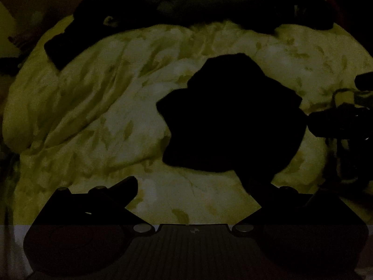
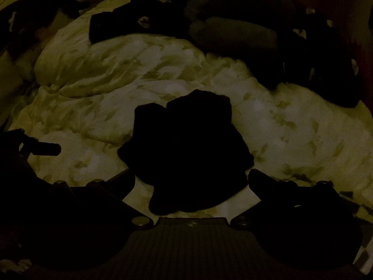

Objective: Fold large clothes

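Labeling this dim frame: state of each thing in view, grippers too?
Black bunched garment: crumpled, unfolded, on the quilt.
Pale leaf-print quilt: spread out, wrinkled.
Dark clothes pile: heaped at far edge.
Left gripper: open, right finger over the garment's edge.
Right gripper: open, astride the garment.

**Pale leaf-print bedding with dark clothes on it**

We see a rumpled bed cover [image 1: 98, 107], pale with a faint leaf pattern, filling both views in very dim light. A crumpled black garment [image 1: 233, 116] lies on it near the middle. Along the far edge we make out a heap of other dark clothes [image 1: 209, 4], their details too dark to tell.
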Motion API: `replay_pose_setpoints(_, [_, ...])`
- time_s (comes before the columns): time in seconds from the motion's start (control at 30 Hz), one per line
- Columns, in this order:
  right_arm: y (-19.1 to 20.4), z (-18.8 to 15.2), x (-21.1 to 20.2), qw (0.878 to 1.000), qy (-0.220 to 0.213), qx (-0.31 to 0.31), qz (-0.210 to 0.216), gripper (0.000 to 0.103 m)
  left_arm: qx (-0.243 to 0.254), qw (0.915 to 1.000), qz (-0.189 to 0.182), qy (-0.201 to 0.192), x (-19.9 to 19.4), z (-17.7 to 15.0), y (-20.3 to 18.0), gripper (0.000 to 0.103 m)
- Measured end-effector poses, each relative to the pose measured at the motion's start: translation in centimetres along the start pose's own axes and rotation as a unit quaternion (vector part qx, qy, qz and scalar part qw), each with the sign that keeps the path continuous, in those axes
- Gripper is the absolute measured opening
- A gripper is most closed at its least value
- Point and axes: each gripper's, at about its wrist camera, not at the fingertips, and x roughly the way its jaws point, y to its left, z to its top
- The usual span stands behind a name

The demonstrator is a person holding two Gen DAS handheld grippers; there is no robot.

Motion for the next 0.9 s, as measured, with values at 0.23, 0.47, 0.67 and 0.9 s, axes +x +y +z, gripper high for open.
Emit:
replay_pose_setpoints(0.23, [0.3, -1.5, 2.6, 1.0, 0.019, 0.009, -0.006, 0.1, -0.026, 0.9969, -0.063, 0.039, 4.9, -1.5, 3.5, 0.103])
replay_pose_setpoints(0.47, [2.4, -0.2, 8.0, 0.998, 0.054, -0.035, -0.01, 0.083, -0.118, 0.9908, -0.052, 0.039, 9.2, -1.2, 11.0, 0.103])
replay_pose_setpoints(0.67, [5.0, 6.5, 14.4, 0.998, 0.033, -0.042, -0.019, 0.086, -0.154, 0.9854, -0.054, 0.049, 11.9, -0.3, 15.5, 0.103])
replay_pose_setpoints(0.9, [8.0, 9.9, 25.4, 0.991, 0.121, -0.039, -0.028, 0.082, -0.173, 0.98, -0.066, 0.072, 13.9, -1.0, 18.0, 0.103])
